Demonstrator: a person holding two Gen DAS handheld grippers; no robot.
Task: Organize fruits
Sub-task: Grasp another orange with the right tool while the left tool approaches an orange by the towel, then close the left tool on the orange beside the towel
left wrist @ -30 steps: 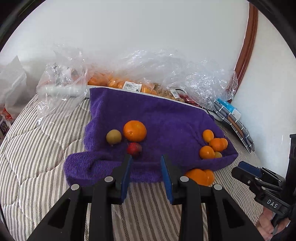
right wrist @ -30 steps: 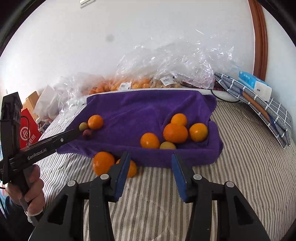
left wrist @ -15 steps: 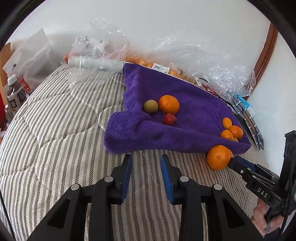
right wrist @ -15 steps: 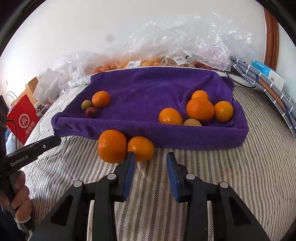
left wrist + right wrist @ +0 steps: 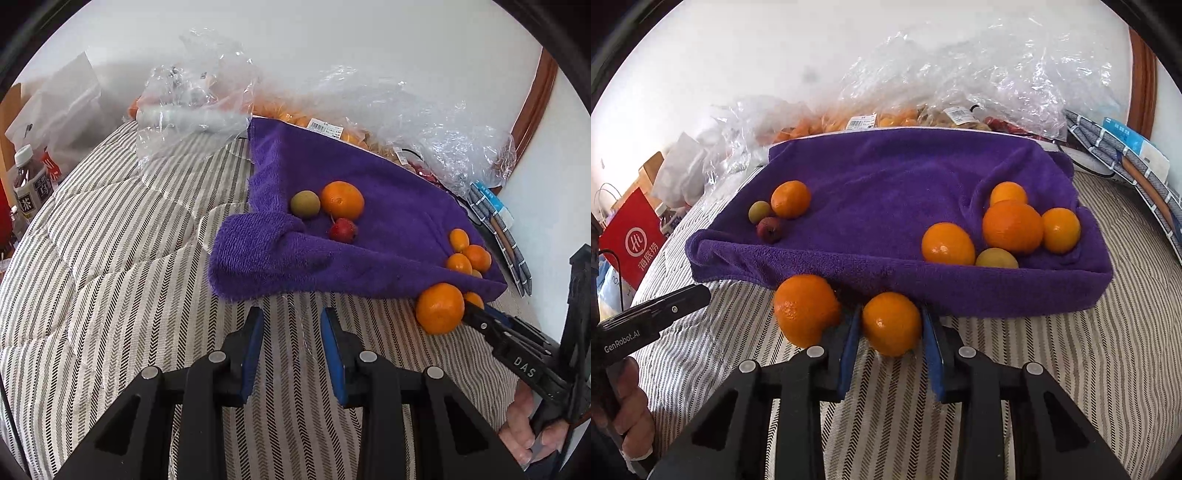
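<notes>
- The striped bedcover [image 5: 1071,369] fills the foreground in both views, and everything else lies on it.
- The purple towel [image 5: 886,184] is spread across the middle of the bedcover, with its near edge rolled into a thick fold; it serves as the landmark here.
- Crumpled clear plastic bags [image 5: 960,74] with more fruit inside lie behind the towel, against the white wall.
- A red paper bag [image 5: 631,236] stands off the towel's left end, beyond the edge of the bed.
- The right gripper [image 5: 891,325] sits just in front of the towel's near fold. Its blue pads have just been closing and now pinch a small orange [image 5: 892,323], which rests on the bedcover and touches the fold.
- The left gripper [image 5: 291,332] is in front of the towel's left corner, its fingers a narrow gap apart with only bedcover between them.
- A larger orange [image 5: 805,308] lies on the bedcover just left of the pinched one, also against the fold.
- On the towel's right part, four oranges [image 5: 1012,227] cluster with a yellowish fruit [image 5: 996,258] at their front.
- On the towel's left part, one orange [image 5: 790,199], a small green fruit [image 5: 759,211] and a small red fruit [image 5: 769,229] sit close together.
</notes>
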